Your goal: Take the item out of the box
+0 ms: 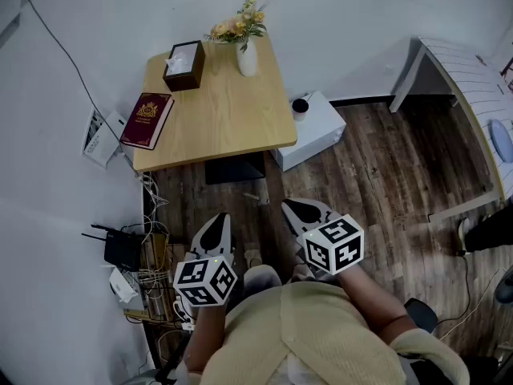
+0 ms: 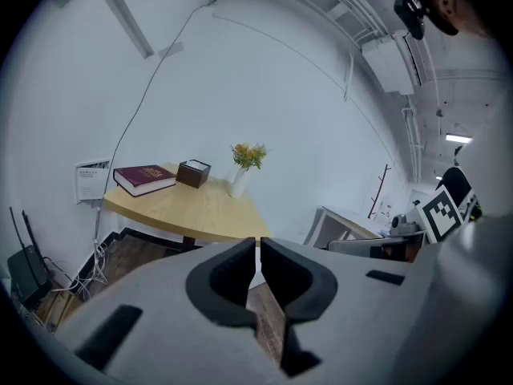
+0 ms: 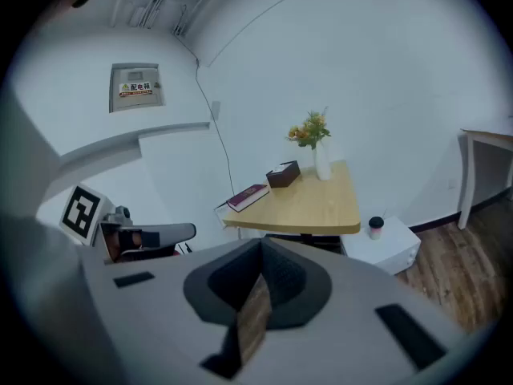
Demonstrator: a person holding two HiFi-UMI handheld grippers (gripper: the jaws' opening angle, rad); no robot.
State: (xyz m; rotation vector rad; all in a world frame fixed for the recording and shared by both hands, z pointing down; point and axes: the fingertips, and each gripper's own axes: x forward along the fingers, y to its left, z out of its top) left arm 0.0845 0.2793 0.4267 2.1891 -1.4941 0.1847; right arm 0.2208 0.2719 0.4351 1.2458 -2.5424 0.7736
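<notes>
At the far end of the surface (image 1: 228, 119), the box (image 1: 183, 66) sits with its white tissue (image 1: 183, 53) showing on top, well apart from you. Your left hand-held gripper (image 1: 215, 224) is narrowed to a slit and your right hand-held gripper (image 1: 304, 212) is fully closed, both empty.

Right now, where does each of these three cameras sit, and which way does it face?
Head view: on the person's head, facing steeply down at the table; shows their torso, left gripper and right gripper.
Left gripper view: on the left gripper, facing the table along its shut jaws; the right gripper shows at right.
Right gripper view: on the right gripper, facing the table past shut jaws; left gripper at left.
Shared: all show the book and vase.
</notes>
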